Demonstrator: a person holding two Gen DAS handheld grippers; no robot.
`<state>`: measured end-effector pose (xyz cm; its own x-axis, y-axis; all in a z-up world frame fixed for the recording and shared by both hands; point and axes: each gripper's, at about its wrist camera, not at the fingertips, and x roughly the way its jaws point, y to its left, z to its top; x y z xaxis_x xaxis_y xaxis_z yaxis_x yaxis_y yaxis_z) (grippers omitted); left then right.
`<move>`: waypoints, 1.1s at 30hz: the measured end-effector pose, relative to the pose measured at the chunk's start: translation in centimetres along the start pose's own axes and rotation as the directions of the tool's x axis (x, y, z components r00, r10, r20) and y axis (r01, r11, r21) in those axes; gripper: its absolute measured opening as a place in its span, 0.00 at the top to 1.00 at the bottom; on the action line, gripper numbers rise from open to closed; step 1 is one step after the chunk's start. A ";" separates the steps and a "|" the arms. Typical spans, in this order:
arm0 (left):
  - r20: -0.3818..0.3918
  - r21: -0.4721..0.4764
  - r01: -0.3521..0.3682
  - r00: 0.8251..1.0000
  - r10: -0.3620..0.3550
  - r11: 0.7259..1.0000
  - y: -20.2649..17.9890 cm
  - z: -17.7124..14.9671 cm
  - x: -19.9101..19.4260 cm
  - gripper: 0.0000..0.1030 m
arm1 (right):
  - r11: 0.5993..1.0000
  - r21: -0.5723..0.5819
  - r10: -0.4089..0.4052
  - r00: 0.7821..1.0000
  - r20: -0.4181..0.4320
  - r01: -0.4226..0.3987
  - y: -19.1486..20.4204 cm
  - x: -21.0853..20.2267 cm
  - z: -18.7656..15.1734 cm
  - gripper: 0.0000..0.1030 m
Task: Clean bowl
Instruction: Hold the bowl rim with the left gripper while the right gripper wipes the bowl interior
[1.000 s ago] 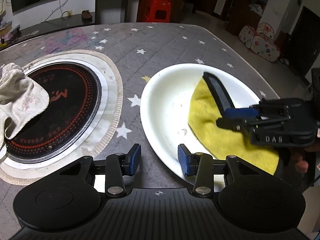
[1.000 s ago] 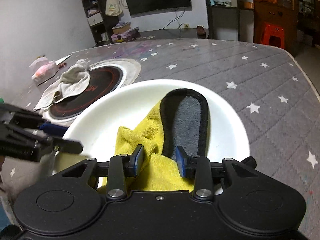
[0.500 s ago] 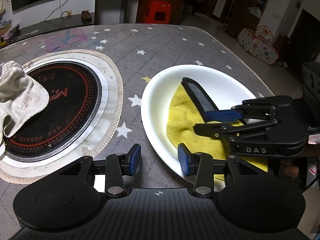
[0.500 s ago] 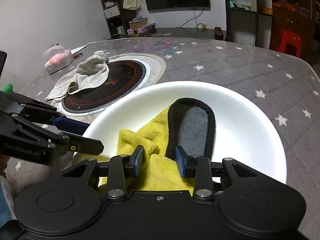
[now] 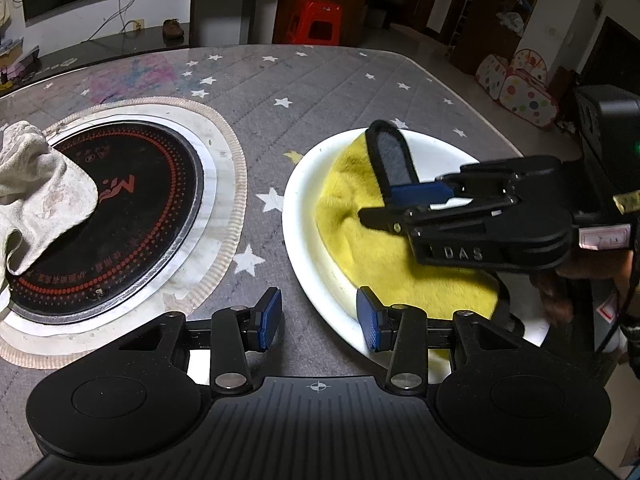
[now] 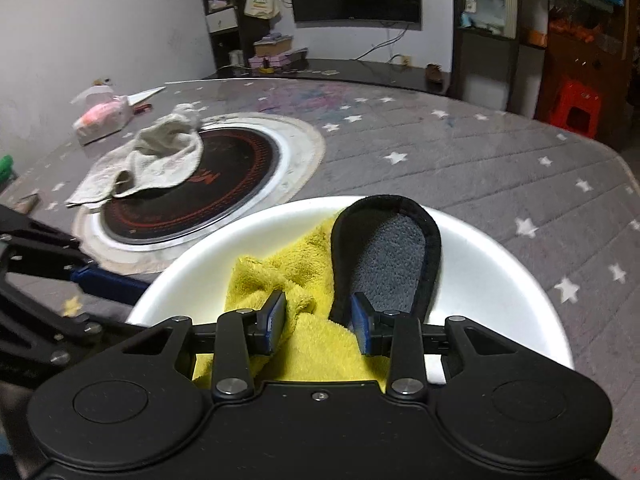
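Note:
A white bowl (image 5: 304,240) sits on the grey star-patterned table; it also shows in the right wrist view (image 6: 500,280). A yellow cloth (image 5: 380,256) with a black-edged grey strap (image 5: 390,152) lies inside it. My right gripper (image 6: 318,322) is shut on the yellow cloth (image 6: 304,272) and presses it into the bowl; it also shows in the left wrist view (image 5: 394,204). My left gripper (image 5: 318,316) is open and straddles the bowl's near rim, one finger outside and one over the bowl.
A round black induction hob (image 5: 108,216) on a pale mat is set into the table to the left, with a crumpled off-white rag (image 5: 36,192) on its left side. A pink packet (image 6: 102,118) lies at the far table edge.
My right gripper has swept the yellow cloth across the bowl toward its left and far side. The strap end now reaches the far rim. My left gripper has stayed put.

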<state>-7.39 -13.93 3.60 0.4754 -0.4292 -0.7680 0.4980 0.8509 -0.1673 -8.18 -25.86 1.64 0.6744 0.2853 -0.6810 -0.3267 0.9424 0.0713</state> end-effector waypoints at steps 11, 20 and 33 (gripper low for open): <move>-0.010 0.003 -0.015 1.000 0.015 1.000 -0.2 0.2 0.3 0.57 | 0.997 0.012 -0.070 0.998 -0.006 0.070 -2.3 -0.8 -0.4 0.63; -0.004 0.006 -0.021 1.000 0.021 1.000 -0.3 0.0 0.3 0.57 | 0.993 0.029 -0.109 0.994 -0.028 0.110 -3.6 -3.1 -2.3 0.63; 0.000 0.002 -0.005 1.000 0.005 1.000 0.1 0.0 0.3 0.57 | 0.999 0.033 -0.038 0.997 -0.072 0.041 -2.3 -4.8 -3.6 0.63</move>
<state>-7.19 -14.03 3.33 0.4777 -0.4245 -0.7691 0.4970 0.8525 -0.1618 -13.06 -29.98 2.13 0.6369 0.2356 -0.7341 -0.2768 0.9585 0.0675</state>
